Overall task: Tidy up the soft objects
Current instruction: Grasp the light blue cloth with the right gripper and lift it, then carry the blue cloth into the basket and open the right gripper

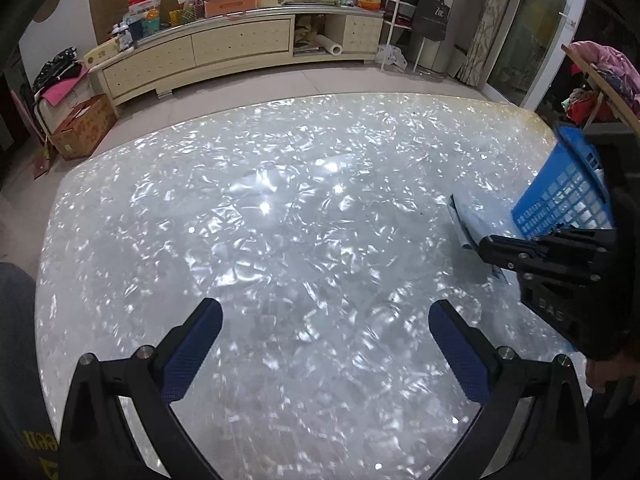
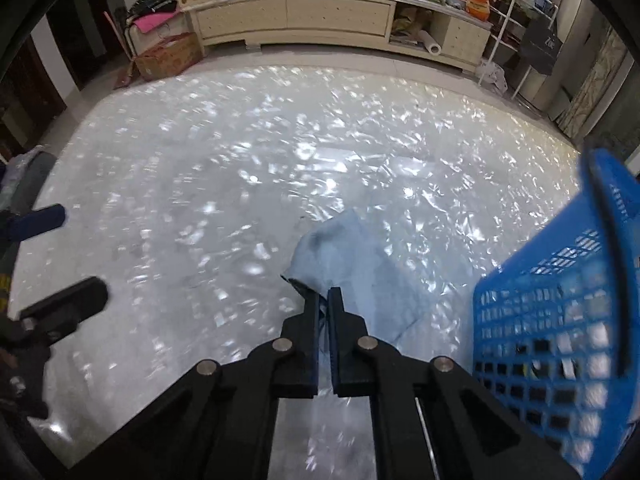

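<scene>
A pale blue cloth point(image 2: 344, 256) hangs from my right gripper point(image 2: 325, 300), which is shut on its near edge and holds it just above the shiny white table point(image 2: 240, 160). The cloth also shows in the left wrist view point(image 1: 466, 216), beside my right gripper point(image 1: 486, 246). A blue plastic mesh basket point(image 2: 560, 320) stands tilted at the right, close to the cloth; it also shows in the left wrist view point(image 1: 568, 188). My left gripper point(image 1: 325, 320) is open and empty over the table's near middle; its fingers point(image 2: 68, 300) show at the left of the right wrist view.
A long cream TV cabinet point(image 1: 224, 52) with clutter on top stands beyond the table. A cardboard box point(image 1: 82, 124) sits on the floor at the left. A white wire rack point(image 1: 404, 16) stands at the back right. A wooden stand with pink cloths point(image 1: 608, 72) is behind the basket.
</scene>
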### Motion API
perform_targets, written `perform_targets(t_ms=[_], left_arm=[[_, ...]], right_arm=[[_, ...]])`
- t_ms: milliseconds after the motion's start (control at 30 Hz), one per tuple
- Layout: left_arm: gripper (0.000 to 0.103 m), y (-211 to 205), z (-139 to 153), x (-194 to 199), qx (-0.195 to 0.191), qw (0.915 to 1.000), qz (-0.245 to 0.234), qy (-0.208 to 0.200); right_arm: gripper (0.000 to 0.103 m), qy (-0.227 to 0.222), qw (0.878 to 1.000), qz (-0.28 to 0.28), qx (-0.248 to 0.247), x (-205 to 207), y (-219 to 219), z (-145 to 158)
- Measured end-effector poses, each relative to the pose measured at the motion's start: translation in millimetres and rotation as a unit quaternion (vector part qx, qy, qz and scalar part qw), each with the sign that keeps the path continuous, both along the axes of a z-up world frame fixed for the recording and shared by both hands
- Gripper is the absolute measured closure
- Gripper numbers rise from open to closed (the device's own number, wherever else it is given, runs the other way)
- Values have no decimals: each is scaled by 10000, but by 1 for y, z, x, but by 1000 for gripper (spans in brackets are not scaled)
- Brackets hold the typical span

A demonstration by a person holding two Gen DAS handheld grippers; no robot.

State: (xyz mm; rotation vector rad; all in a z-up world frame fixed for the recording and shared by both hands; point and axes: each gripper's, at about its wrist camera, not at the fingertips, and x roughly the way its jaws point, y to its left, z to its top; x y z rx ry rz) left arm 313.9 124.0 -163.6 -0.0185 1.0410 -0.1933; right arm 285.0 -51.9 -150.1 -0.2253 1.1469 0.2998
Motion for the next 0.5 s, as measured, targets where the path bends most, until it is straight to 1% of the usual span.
perform_targets(t_ms=[200, 267, 367, 500], left_arm=[[1, -6, 28, -29, 49, 9999, 26, -122], [1, -9, 38, -37, 41, 9998, 35, -171], [1, -16, 55, -50, 53, 9996, 24, -260], [1, -30, 79, -70, 109, 9991, -6, -407]], right_arm=[[99, -205, 9992, 277, 200, -36, -4, 44], [99, -294, 9987, 295, 289, -50, -9, 60], [99, -420, 9979, 350, 344, -62, -11, 77], [99, -593, 9962, 373, 509, -81, -26, 100]])
